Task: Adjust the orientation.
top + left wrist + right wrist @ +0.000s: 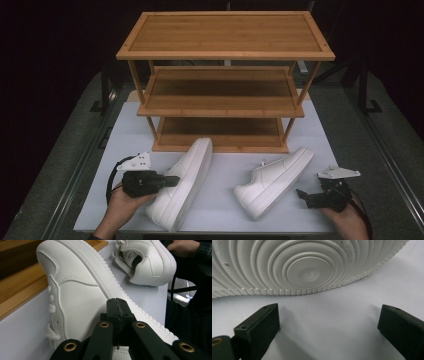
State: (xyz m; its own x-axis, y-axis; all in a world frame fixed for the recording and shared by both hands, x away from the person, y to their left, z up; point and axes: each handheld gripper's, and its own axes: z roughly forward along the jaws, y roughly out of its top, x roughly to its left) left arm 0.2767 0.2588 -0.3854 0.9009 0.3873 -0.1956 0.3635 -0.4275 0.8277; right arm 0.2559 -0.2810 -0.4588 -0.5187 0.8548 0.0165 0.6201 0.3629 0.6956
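Note:
Two white sneakers lie on the white tabletop [220, 172]. The left sneaker [181, 186] [82, 295] is tipped on its side, toe toward the rack. My left gripper [173, 181] [117, 303] is shut, with its tips against this shoe's side panel by the ribbed sole edge; nothing visibly sits between the jaws. The right sneaker [274, 181] [147, 262] also lies on its side, its ringed sole [309, 267] facing my right gripper [301, 194] [328, 322]. That gripper is open and empty, a short way off the sole, just above the table.
A three-tier bamboo shoe rack [222, 82] stands at the back of the table, all its shelves bare, and its lowest shelf [220, 131] is just behind the shoes. Dark floor and metal rails [385, 150] flank the table.

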